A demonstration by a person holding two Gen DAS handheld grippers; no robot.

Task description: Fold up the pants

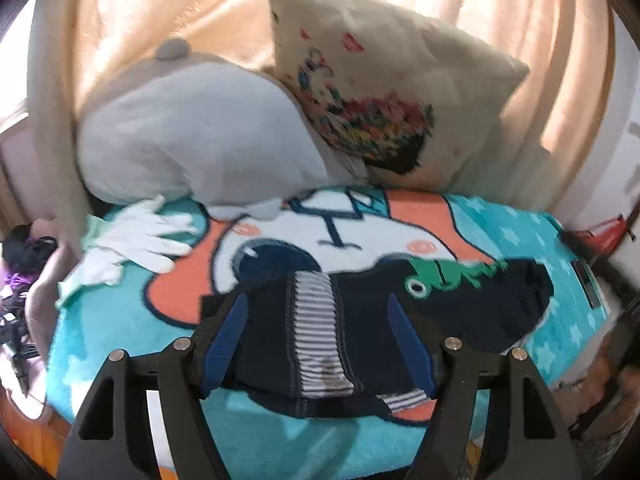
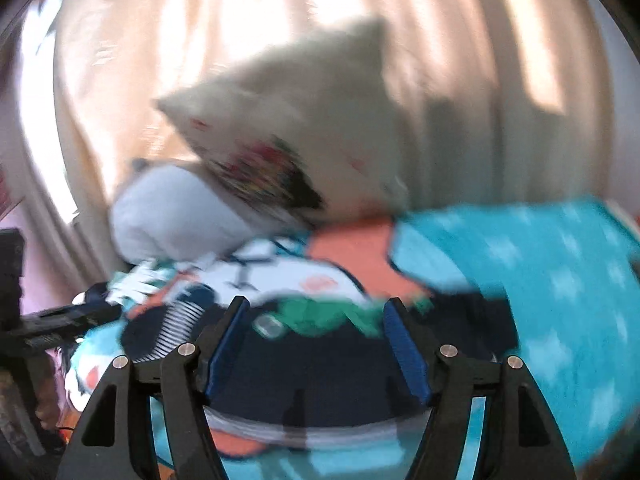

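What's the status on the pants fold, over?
Both claws, left and right, open, empty. Navy pants lie folded on blanket. White gloves lie clear.

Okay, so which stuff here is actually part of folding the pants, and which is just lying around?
Part of the job:
navy pants
left tool, open
right tool, open

Just lying about:
white gloves
floral pillow
grey plush
cartoon blanket underneath

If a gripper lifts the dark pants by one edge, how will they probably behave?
The dark pants would probably hang limp: they lie flat and creased on the blanket, like soft knit cloth. They look small, so likely light. The fuzzy blanket may drag at them if pushed, bunching them rather than letting them slide.
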